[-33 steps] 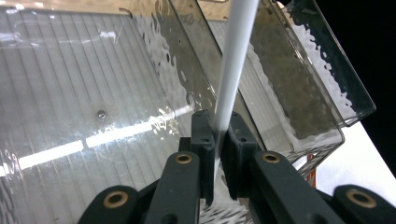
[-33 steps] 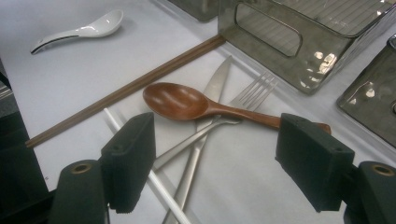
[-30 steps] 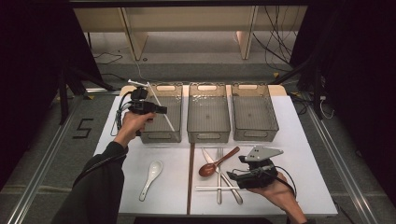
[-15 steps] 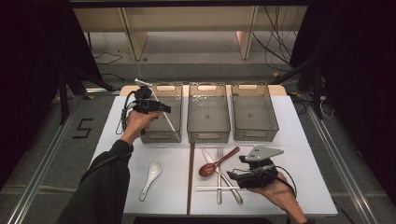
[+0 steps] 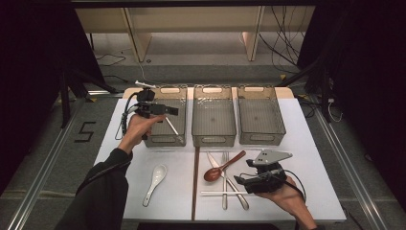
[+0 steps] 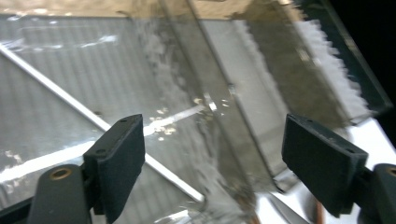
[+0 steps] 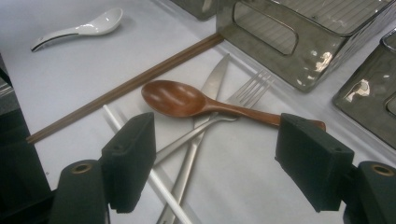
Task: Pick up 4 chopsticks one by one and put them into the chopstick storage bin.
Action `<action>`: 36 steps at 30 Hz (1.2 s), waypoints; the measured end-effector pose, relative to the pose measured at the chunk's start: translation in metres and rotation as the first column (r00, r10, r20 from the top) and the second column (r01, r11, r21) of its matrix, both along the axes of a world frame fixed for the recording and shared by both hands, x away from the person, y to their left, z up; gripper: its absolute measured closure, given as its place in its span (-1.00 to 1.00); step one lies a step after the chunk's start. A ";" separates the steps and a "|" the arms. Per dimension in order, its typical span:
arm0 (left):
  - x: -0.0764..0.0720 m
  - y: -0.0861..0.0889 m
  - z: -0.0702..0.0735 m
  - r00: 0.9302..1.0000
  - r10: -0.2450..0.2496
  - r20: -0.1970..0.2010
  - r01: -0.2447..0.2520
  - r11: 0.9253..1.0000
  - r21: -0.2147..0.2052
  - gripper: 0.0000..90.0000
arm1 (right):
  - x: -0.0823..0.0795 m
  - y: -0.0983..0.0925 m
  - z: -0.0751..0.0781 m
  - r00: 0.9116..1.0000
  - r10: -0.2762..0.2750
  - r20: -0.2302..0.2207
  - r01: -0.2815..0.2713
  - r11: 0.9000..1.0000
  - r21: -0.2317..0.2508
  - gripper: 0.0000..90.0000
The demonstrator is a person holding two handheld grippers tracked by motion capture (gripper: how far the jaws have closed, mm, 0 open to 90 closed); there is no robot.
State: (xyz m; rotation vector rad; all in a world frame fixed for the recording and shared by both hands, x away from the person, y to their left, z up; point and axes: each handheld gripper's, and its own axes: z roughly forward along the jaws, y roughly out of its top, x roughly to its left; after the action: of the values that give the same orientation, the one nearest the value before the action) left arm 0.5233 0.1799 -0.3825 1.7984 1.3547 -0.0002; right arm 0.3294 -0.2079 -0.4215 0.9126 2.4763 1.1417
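Where the grey floor (image 5: 52, 158) with its rails and cables meets dark walls, a white tabletop (image 5: 306, 143) carries three clear bins (image 5: 214, 117) in a row. Over the left bin (image 5: 165, 136) the left gripper (image 5: 165, 110) hangs, held by a raised left hand (image 5: 136, 127); its jaws have just been opening and stand apart with nothing between them, and a white chopstick (image 6: 70, 100) lies slanted in that bin below them. Low on the tabletop at the right, the right gripper (image 5: 239, 181) rests in the right hand (image 5: 282, 196), jaws apart, facing a brown spoon (image 7: 187, 100), fork (image 7: 243, 95) and knife (image 7: 208, 100). A white spoon (image 5: 154, 183) lies apart at the left.
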 end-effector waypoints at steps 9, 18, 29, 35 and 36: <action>-0.054 0.007 0.014 0.990 -0.064 0.126 0.075 0.994 -0.080 -0.65 | 0.000 -0.005 0.001 0.998 0.039 -0.048 -0.042 0.997 -0.069 -0.34; -0.095 0.010 0.005 0.977 -0.092 0.192 0.110 0.990 -0.087 -0.65 | -0.002 -0.008 -0.007 0.990 0.069 -0.123 -0.091 0.978 -0.186 -0.31; -0.127 0.008 -0.020 0.962 -0.128 0.239 0.146 0.988 -0.058 -0.65 | -0.002 -0.005 -0.023 0.975 0.097 -0.199 -0.158 0.934 -0.319 -0.14; -0.138 0.006 -0.024 0.952 -0.139 0.272 0.157 0.987 -0.043 -0.66 | -0.002 -0.002 -0.030 0.967 0.108 -0.230 -0.189 0.911 -0.366 0.01; -0.140 0.006 -0.024 0.951 -0.141 0.276 0.162 0.985 -0.052 -0.66 | -0.001 -0.002 -0.031 0.967 0.112 -0.229 -0.194 0.907 -0.374 0.05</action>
State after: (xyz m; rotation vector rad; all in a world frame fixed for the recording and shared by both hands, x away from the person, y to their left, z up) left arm 0.3833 0.1858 -0.4070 1.7632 1.0085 0.1083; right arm 0.3279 -0.2096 -0.4527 0.7555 2.8397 0.5679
